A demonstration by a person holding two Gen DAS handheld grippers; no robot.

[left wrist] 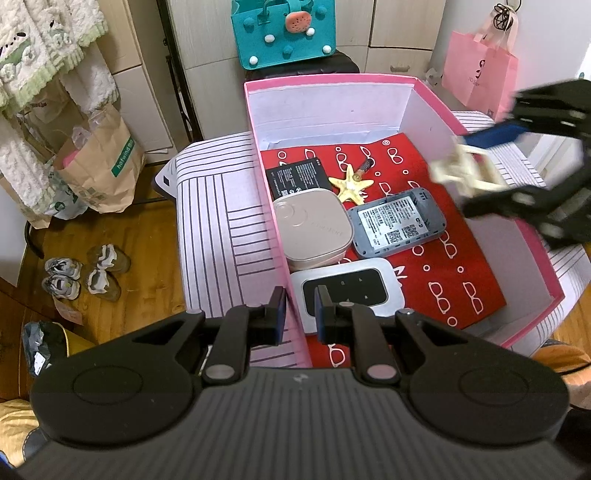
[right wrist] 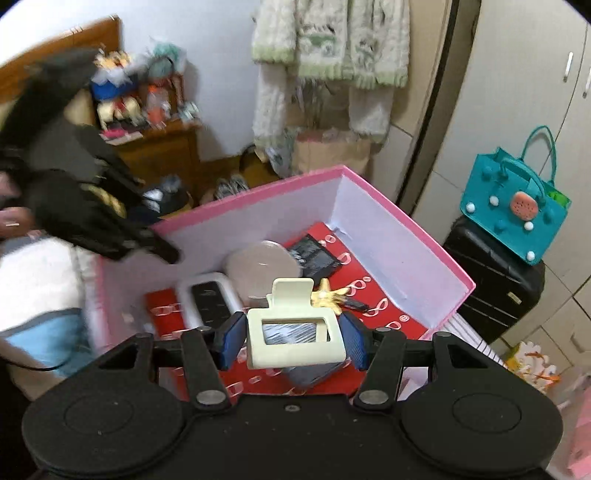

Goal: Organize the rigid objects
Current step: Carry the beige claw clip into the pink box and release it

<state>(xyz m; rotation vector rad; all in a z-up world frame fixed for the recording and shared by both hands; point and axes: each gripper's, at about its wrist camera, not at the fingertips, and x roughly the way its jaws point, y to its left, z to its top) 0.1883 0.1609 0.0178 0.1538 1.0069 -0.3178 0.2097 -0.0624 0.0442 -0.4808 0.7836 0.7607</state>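
A pink box [left wrist: 436, 83] [right wrist: 436, 254] sits on a striped cushion, lined with a red cloth printed with glasses. In it lie a black battery pack [left wrist: 295, 177], a gold starfish [left wrist: 351, 184] [right wrist: 327, 293], a beige rounded case [left wrist: 314, 229] [right wrist: 258, 266], a grey device [left wrist: 399, 221] and a white pocket router [left wrist: 343, 291] [right wrist: 208, 301]. My left gripper [left wrist: 300, 314] is shut on the box's left wall near its front corner. My right gripper [right wrist: 293, 341] [left wrist: 476, 166] holds a cream hair claw clip [right wrist: 295, 332] [left wrist: 461, 173] over the box's right side.
The striped cushion [left wrist: 221, 206] stands on a wooden floor with shoes [left wrist: 85, 275] and a brown paper bag [left wrist: 99, 166] to the left. A teal felt bag [left wrist: 282, 33] [right wrist: 517, 206] rests on a black suitcase [right wrist: 491, 277] behind. A pink paper bag [left wrist: 476, 70] hangs at the right.
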